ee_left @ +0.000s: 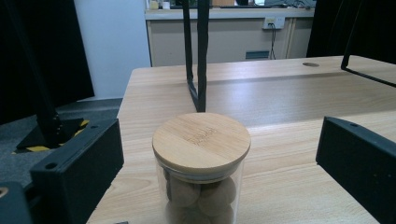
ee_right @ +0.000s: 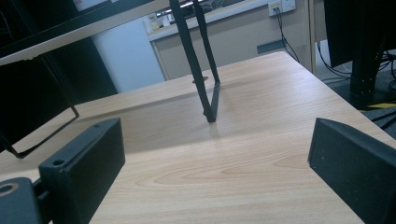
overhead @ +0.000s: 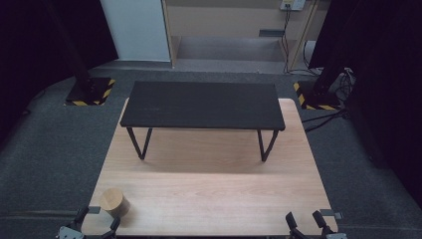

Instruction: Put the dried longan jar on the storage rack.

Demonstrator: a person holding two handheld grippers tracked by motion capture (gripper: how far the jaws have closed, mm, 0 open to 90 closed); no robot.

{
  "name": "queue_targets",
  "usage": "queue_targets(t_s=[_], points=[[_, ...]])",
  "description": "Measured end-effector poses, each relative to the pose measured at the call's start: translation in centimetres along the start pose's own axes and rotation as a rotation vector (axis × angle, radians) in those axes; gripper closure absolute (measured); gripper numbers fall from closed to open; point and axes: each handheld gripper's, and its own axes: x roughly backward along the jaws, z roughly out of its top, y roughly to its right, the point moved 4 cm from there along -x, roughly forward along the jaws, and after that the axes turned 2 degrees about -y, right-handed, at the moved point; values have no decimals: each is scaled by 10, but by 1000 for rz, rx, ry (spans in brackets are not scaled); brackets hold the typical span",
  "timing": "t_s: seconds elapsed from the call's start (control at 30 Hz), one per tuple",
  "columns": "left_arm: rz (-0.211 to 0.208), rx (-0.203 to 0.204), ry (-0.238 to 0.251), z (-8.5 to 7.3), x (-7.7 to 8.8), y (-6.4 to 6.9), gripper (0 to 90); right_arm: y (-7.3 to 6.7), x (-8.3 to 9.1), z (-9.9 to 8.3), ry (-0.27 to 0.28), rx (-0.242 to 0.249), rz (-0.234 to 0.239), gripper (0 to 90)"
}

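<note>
A small glass jar [overhead: 115,202] with a round bamboo lid stands near the table's front left corner. In the left gripper view the jar [ee_left: 201,163] holds several brown balls and sits between the two black jaws, which stand wide apart without touching it. My left gripper [overhead: 97,223] is open around the jar from the near side. At the front right edge of the table my right gripper [overhead: 306,219] is open with bare wood between its jaws. The gap between its jaws [ee_right: 215,154] faces a shelf leg.
A low black shelf [overhead: 201,104] on thin metal legs stands across the far half of the wooden table [overhead: 209,184]. Its right leg [ee_right: 208,79] rises ahead of the right gripper, its left leg [ee_left: 196,56] behind the jar. Dark stands flank the table on the floor.
</note>
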Motion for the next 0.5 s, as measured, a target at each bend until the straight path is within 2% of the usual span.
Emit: queue_targets(t_s=[0.23,0.5], points=[[-11,-11,14,-3,0,1,0,0,3,0,5,-8,0,40],[2,-1,17,-10,-3,0,0,0,6,-1,4,-11,1,40]])
